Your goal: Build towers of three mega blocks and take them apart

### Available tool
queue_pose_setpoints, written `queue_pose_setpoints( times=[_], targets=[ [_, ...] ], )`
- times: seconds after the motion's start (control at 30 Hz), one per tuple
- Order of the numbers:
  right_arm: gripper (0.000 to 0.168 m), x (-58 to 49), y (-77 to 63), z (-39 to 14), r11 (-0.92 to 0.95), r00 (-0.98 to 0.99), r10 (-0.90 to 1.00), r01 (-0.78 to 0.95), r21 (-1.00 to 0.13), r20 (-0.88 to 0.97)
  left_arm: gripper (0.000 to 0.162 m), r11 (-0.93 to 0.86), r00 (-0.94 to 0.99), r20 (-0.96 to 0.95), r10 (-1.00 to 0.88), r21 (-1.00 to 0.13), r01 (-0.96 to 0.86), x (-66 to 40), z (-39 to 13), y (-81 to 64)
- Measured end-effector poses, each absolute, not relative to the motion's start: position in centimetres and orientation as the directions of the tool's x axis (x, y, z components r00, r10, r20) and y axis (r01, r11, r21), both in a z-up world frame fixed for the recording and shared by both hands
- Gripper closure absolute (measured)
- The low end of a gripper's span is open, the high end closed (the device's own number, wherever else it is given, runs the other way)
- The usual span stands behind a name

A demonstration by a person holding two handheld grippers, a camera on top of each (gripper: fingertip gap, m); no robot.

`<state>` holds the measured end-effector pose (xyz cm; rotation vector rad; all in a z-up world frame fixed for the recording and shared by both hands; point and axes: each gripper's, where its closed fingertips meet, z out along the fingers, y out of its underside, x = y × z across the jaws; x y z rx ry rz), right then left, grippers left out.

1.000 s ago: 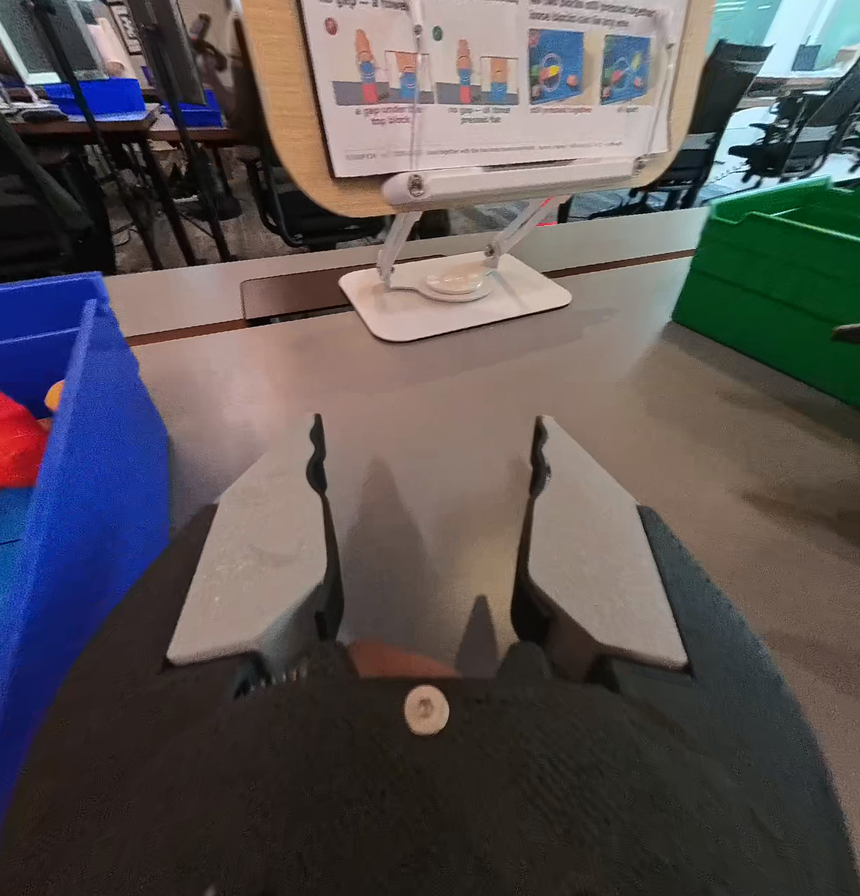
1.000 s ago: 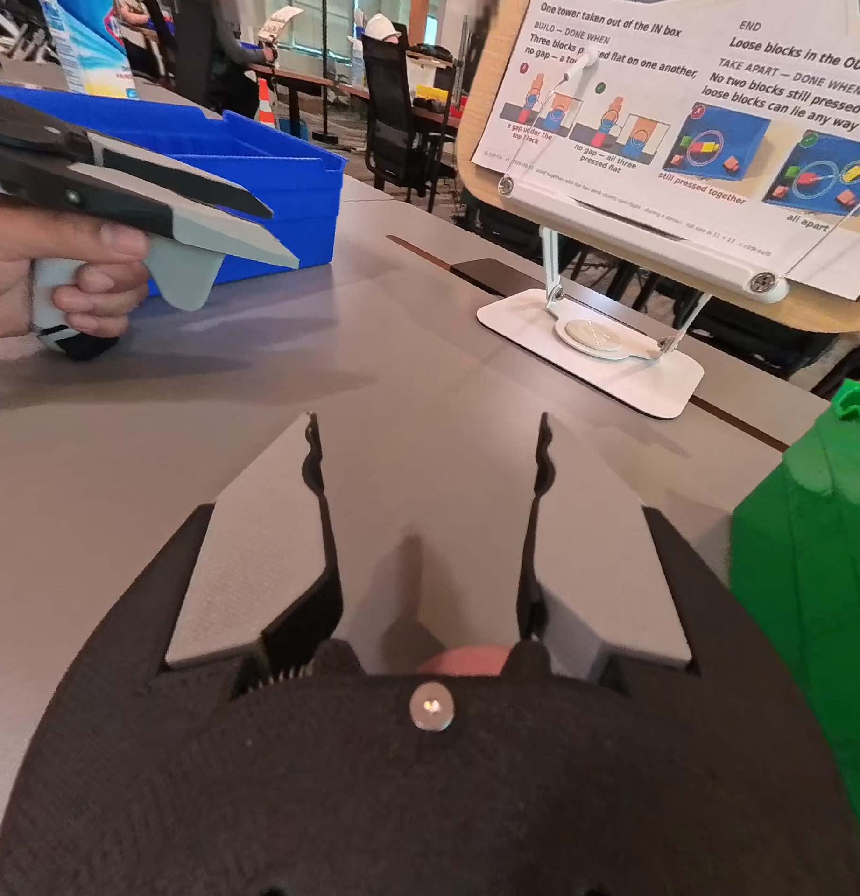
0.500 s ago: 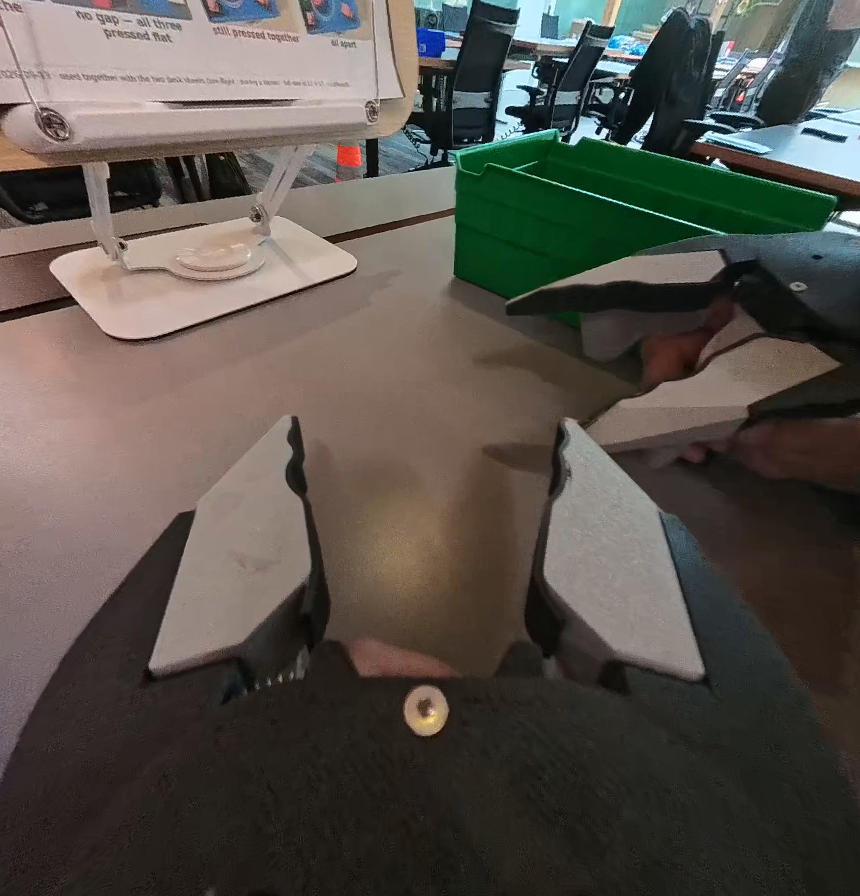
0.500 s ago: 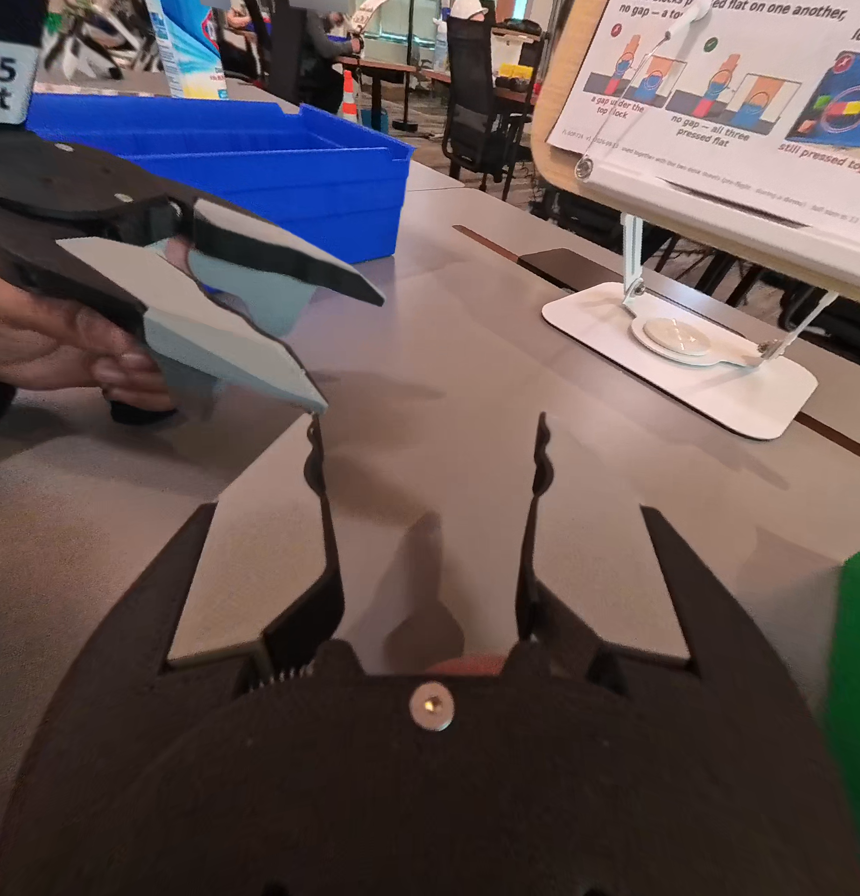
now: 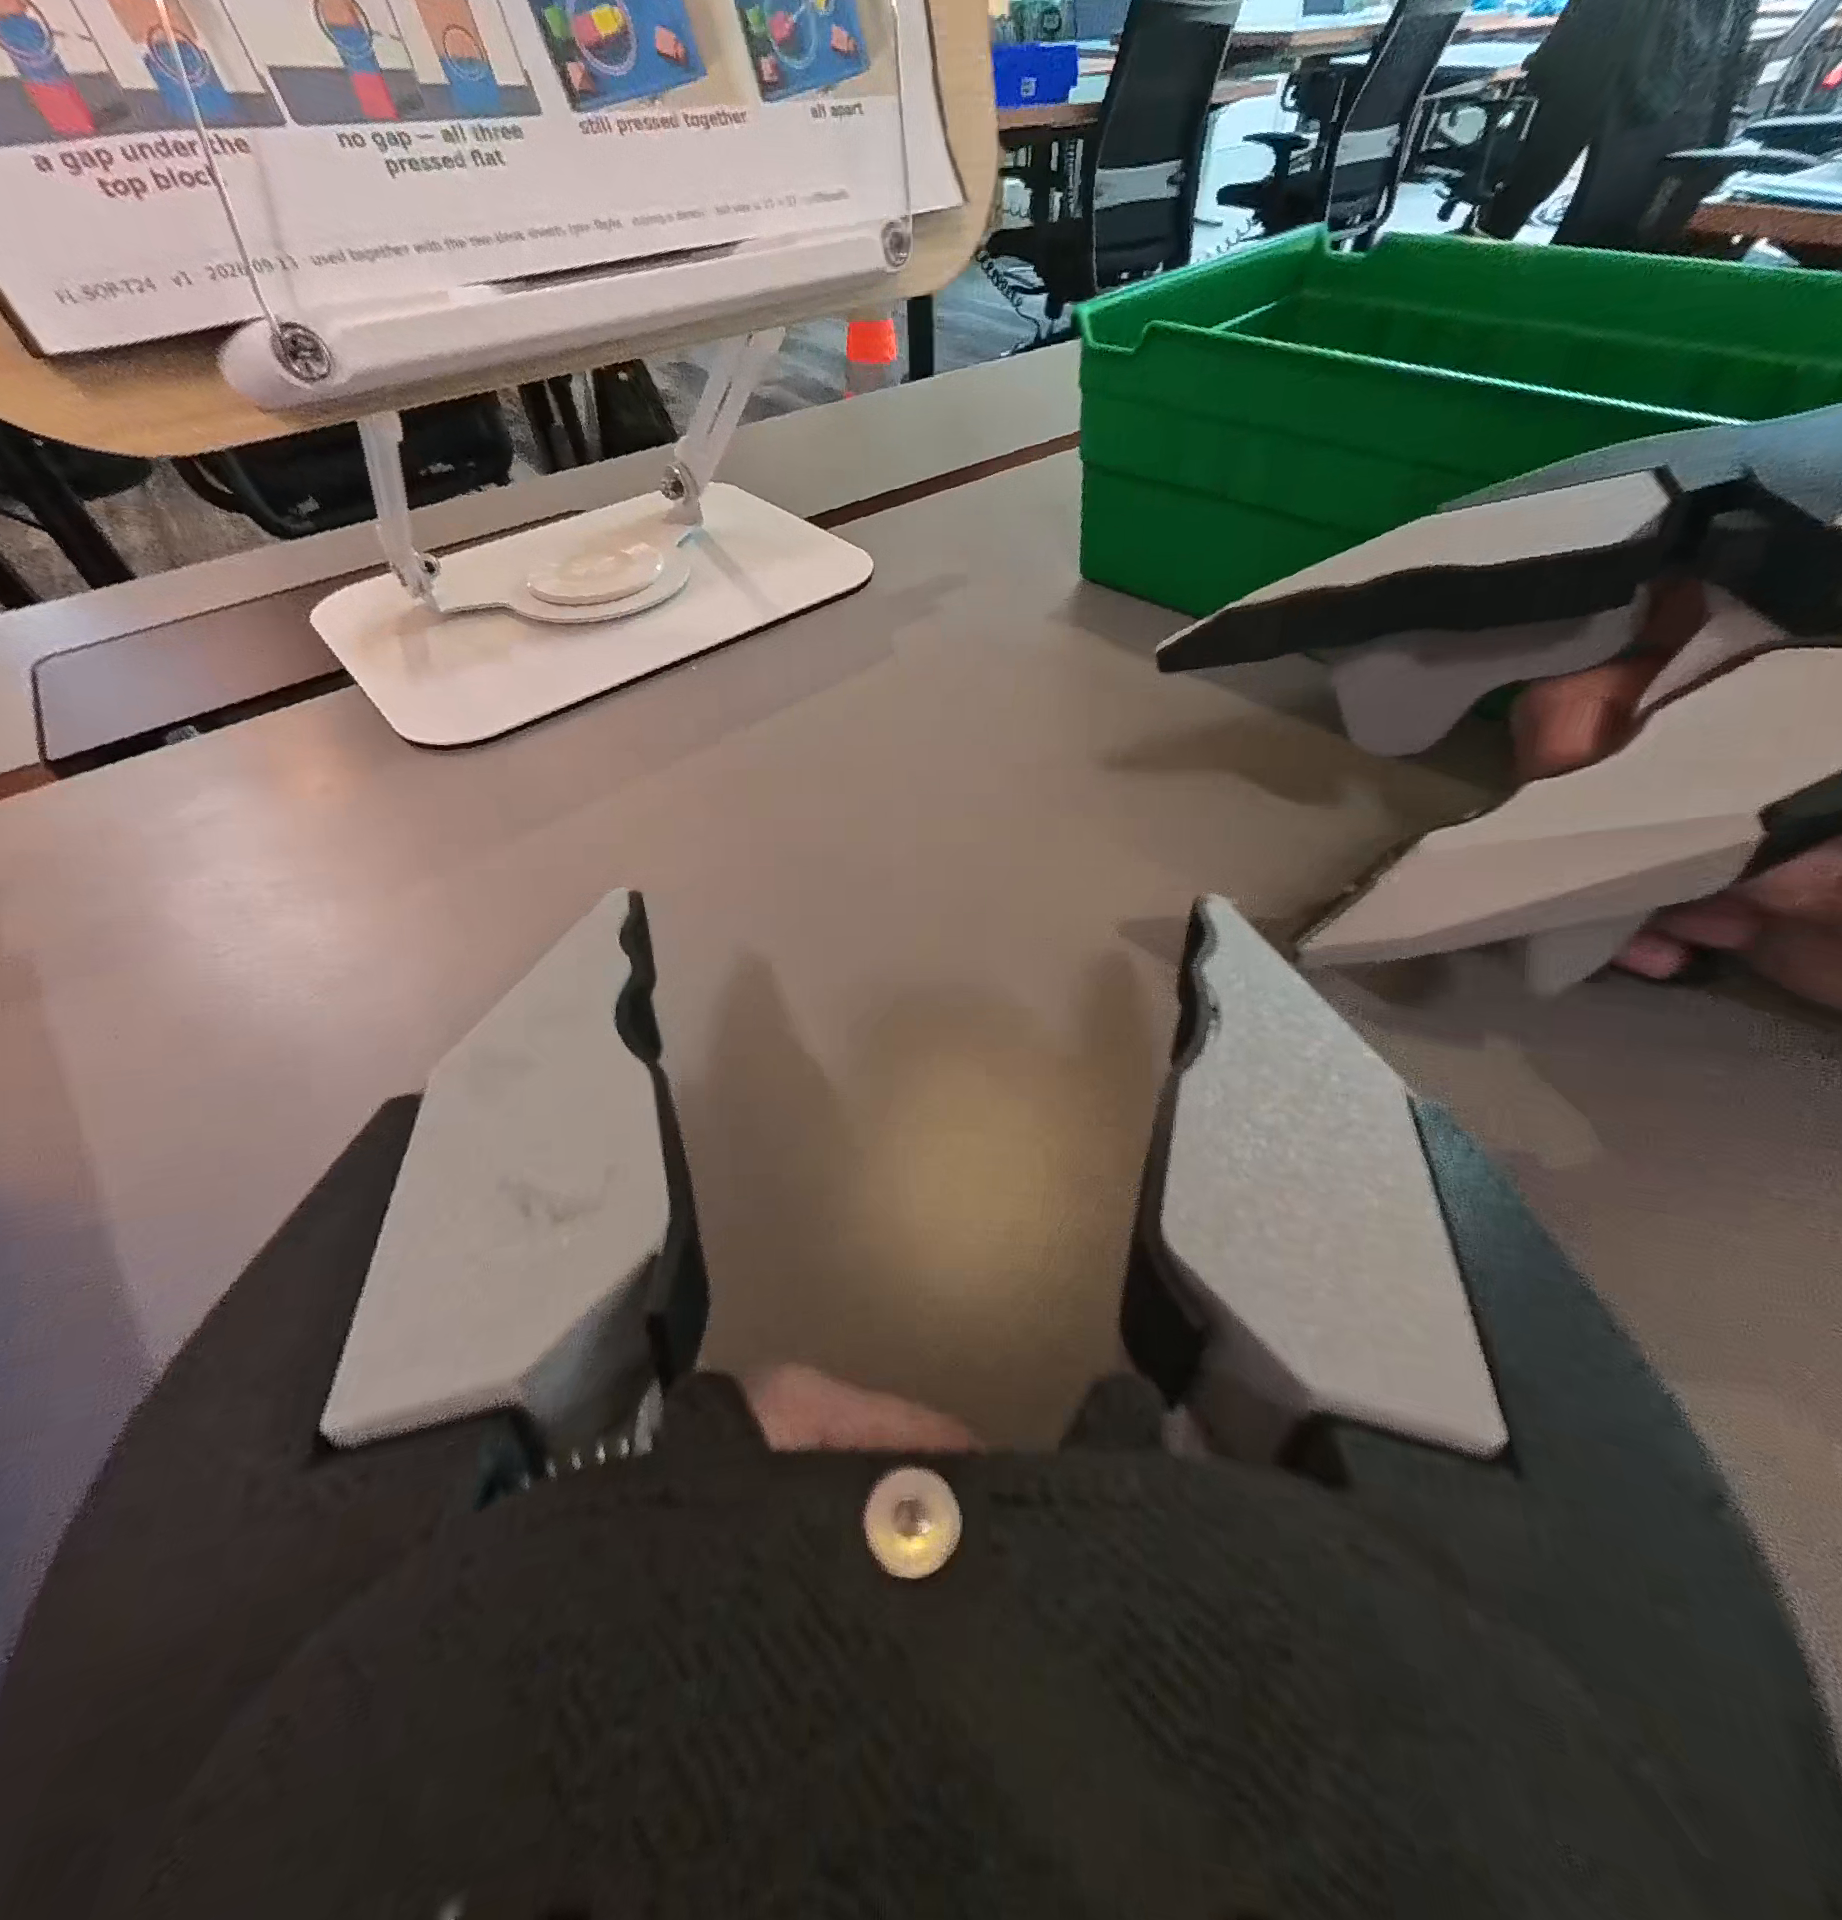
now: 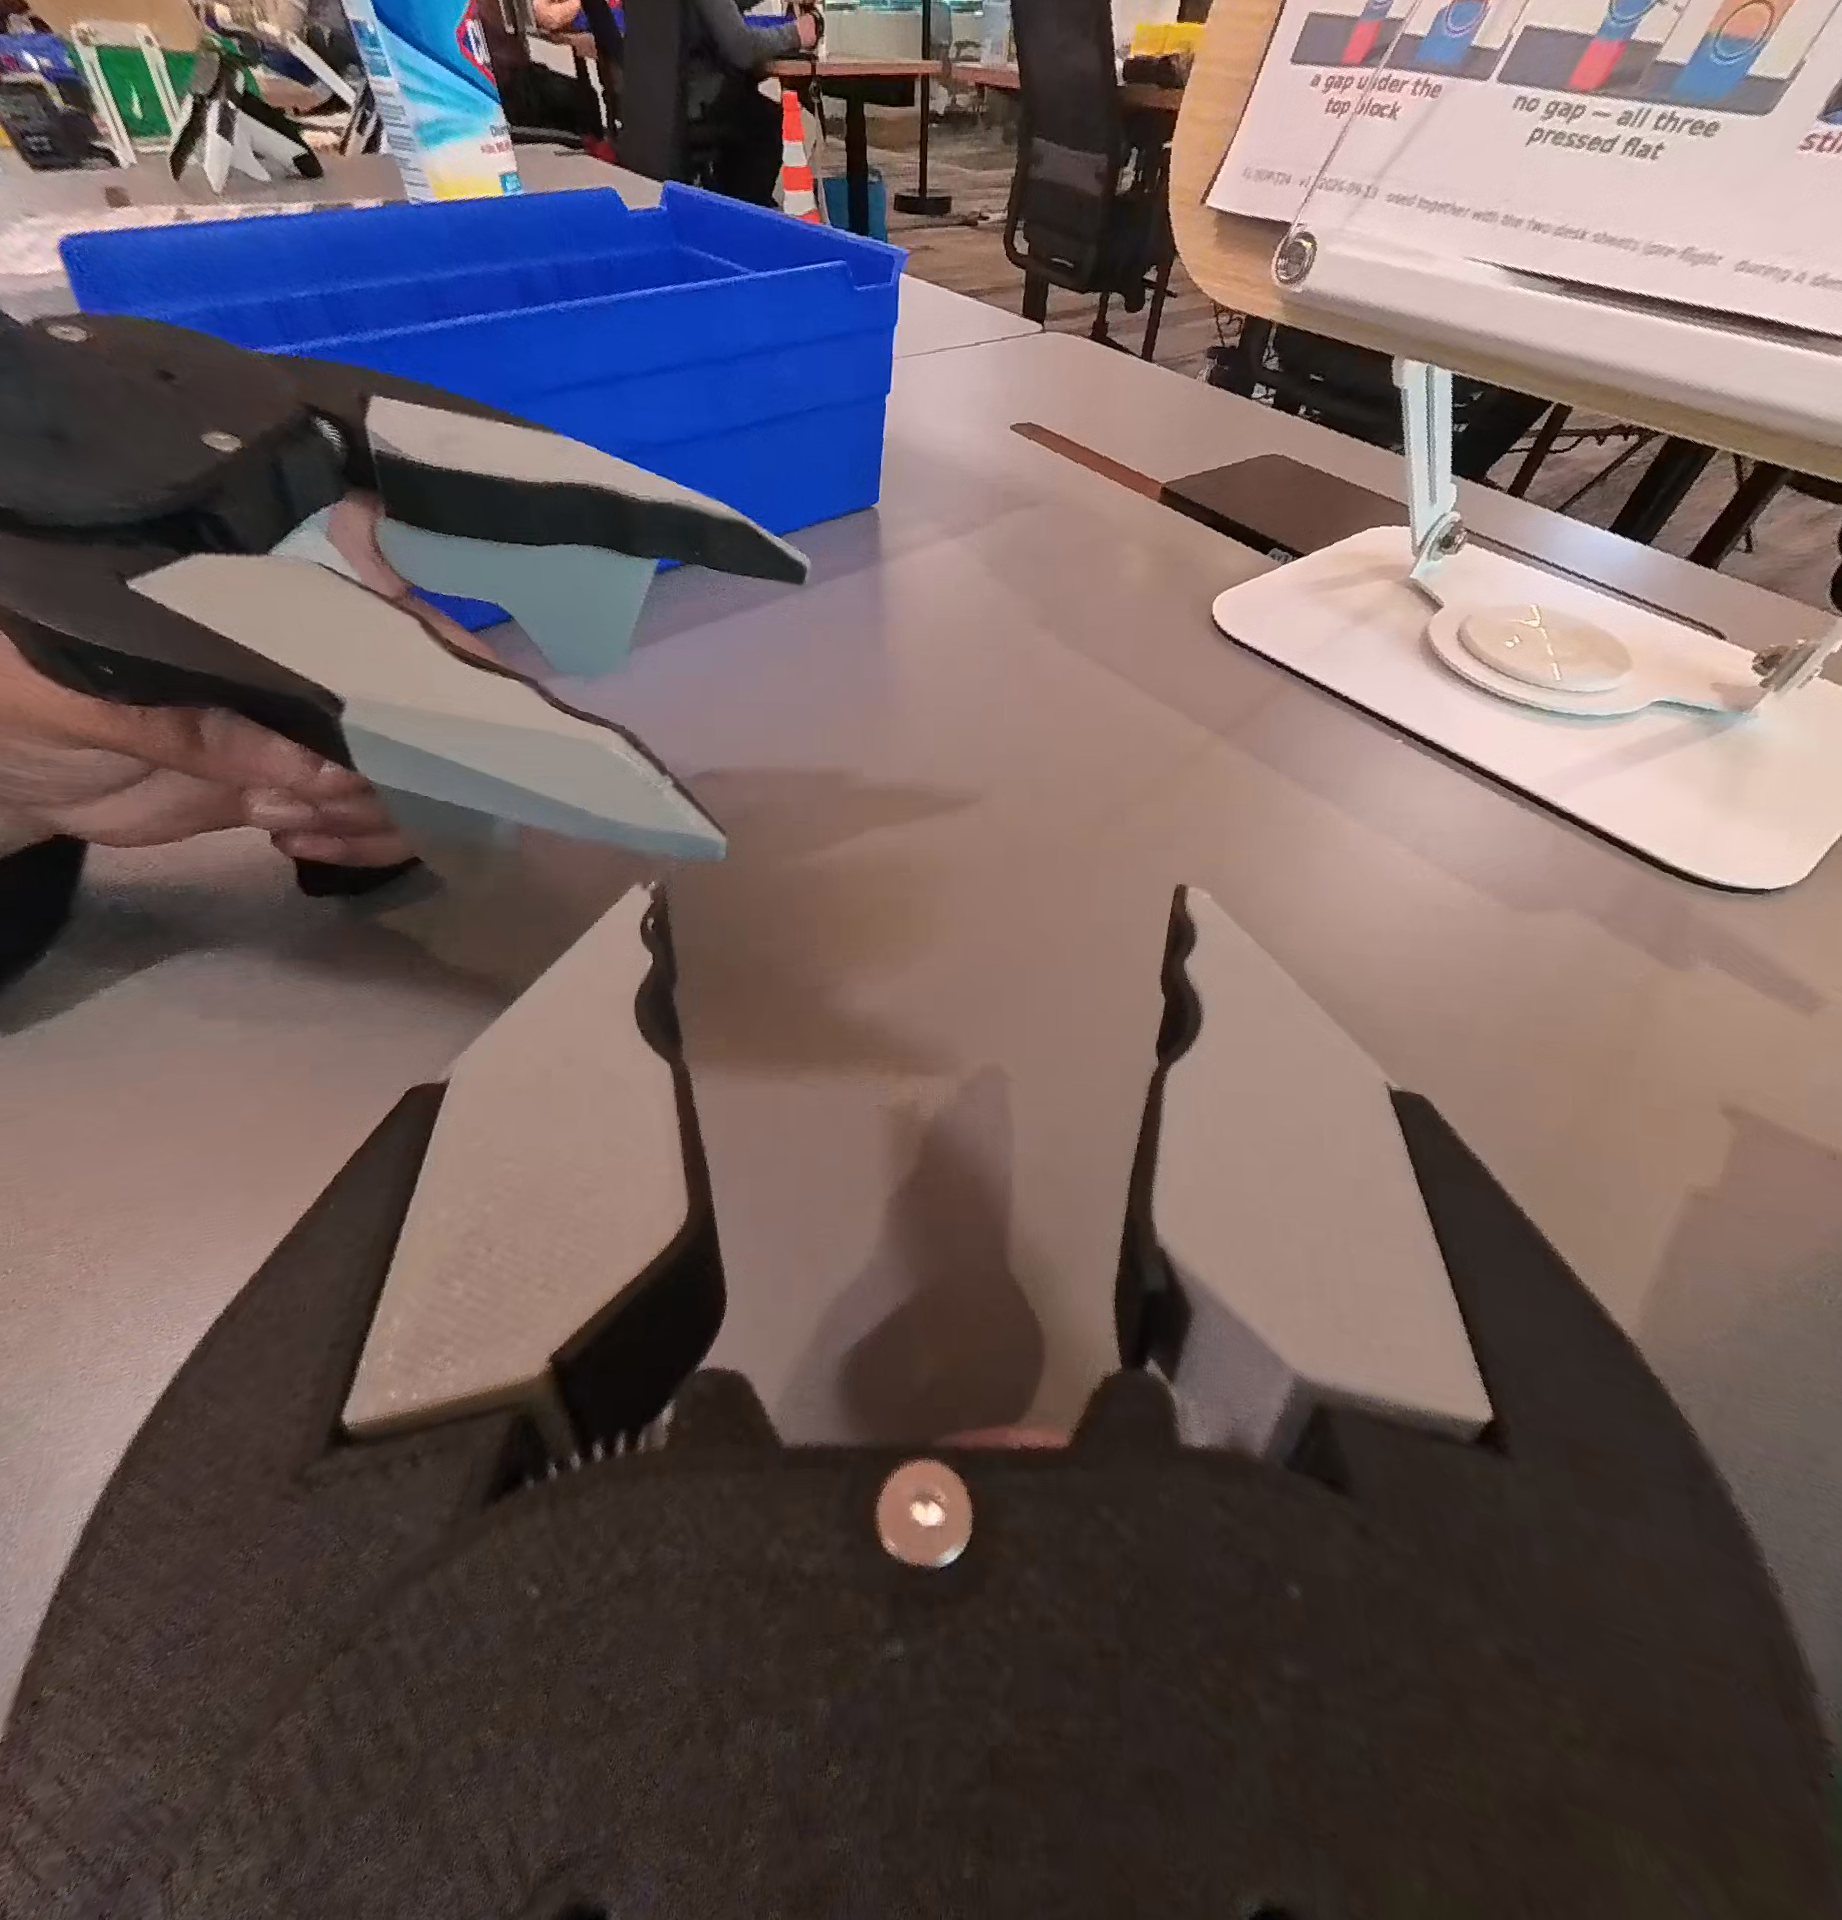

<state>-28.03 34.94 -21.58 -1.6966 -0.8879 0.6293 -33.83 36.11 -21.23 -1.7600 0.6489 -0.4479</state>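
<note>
- Grey, bare table (image 5: 896,790) lies between our two tools; no mega blocks show in either view, so we judge no tower is begun.
- Our left gripper (image 5: 912,925) stands wide apart, holding nothing, above the table.
- Our right gripper (image 6: 912,914) gapes equally, empty, its tips close to the left one's.
- Next, we judge, one tool must go to the blue bin (image 6: 584,343) or green bin (image 5: 1416,416) for blocks.
</note>
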Motion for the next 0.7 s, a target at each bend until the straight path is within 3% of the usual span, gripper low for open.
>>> queue_pose_setpoints(
  times=[0.27, 0.7],
  targets=[
    [0.083, -25.3, 36.4, -20.0, -0.041, 0.676, 0.725, 0.234, -0.971, 0.132, 0.066, -0.253, 0.787, 0.104, -0.608, -0.965, -0.068, -35.2, -20.7, 37.3],
    [0.088, -24.3, 36.9, -20.4, -0.079, 0.721, 0.683, 0.237, -0.968, 0.121, 0.075, -0.245, 0.807, 0.135, -0.575, -0.969, -0.012, -36.1, -20.2, 37.6]
  ],
)
